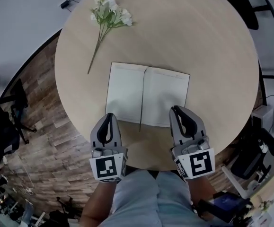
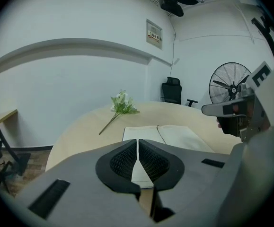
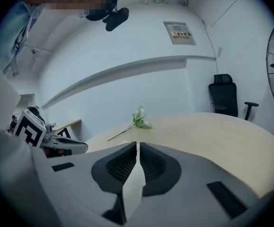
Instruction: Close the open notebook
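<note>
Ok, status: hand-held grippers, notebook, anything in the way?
Left hand-held gripper shut, empty. Right hand-held gripper shut, empty. Notebook open flat on table. Flower sprig beyond it, clear.

White walls (image 2: 70, 89) — wood-plank floor (image 1: 47, 141), black chair (image 2: 172, 90)

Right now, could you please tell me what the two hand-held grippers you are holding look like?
They look alike. The left hand-held gripper and the right hand-held gripper have smooth grey bodies, with two curved black pads that have a mesh-like texture. At the rear, each carries a white cube printed with black square markers.
</note>
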Motion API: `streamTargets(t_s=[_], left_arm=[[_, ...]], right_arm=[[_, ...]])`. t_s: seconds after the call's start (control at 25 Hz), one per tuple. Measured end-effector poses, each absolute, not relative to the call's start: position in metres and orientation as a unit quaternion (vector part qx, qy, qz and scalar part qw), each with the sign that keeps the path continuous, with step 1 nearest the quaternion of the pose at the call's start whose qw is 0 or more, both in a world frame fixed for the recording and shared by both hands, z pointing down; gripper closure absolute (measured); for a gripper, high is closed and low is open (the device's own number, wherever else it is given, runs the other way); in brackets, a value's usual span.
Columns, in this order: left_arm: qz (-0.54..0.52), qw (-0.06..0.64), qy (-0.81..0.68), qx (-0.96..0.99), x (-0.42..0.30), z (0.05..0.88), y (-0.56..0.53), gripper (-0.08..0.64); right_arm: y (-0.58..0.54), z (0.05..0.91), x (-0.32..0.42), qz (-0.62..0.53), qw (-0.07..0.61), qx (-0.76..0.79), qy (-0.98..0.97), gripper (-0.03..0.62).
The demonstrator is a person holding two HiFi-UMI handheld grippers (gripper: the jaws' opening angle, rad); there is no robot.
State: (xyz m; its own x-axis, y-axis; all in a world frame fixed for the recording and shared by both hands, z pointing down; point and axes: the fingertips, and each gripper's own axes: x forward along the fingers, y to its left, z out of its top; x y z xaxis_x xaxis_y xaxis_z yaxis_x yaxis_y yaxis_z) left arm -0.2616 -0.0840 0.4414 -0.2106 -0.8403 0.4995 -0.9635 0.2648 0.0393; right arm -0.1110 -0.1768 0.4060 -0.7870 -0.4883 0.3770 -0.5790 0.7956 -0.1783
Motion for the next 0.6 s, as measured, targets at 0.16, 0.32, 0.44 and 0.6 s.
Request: streamTargets(t_s=[0.16, 0.32, 0.44, 0.6], left_arm=[[0.154, 0.238, -0.768, 0.575, -0.275, 0.472, -0.078, 0.526], [0.166, 0.249, -0.769, 0.565, -0.287, 0.495, -0.077, 0.417], [0.170, 0.262, -0.768, 0.559, -0.292, 0.509, -0.075, 0.408], [0.178, 0.272, -0.767, 0.553, -0.298, 0.525, -0.072, 0.408]], right_arm=[[-0.175, 0.434, -0.123, 0.161, 0.175, 0.276, -0.931, 0.540], [-0.179, 0.452, -0.131, 0.169, 0.181, 0.275, -0.929, 0.540], [-0.179, 0.460, -0.134, 0.174, 0.187, 0.274, -0.927, 0.540], [-0.180, 0.467, -0.138, 0.176, 0.192, 0.273, -0.926, 0.540]])
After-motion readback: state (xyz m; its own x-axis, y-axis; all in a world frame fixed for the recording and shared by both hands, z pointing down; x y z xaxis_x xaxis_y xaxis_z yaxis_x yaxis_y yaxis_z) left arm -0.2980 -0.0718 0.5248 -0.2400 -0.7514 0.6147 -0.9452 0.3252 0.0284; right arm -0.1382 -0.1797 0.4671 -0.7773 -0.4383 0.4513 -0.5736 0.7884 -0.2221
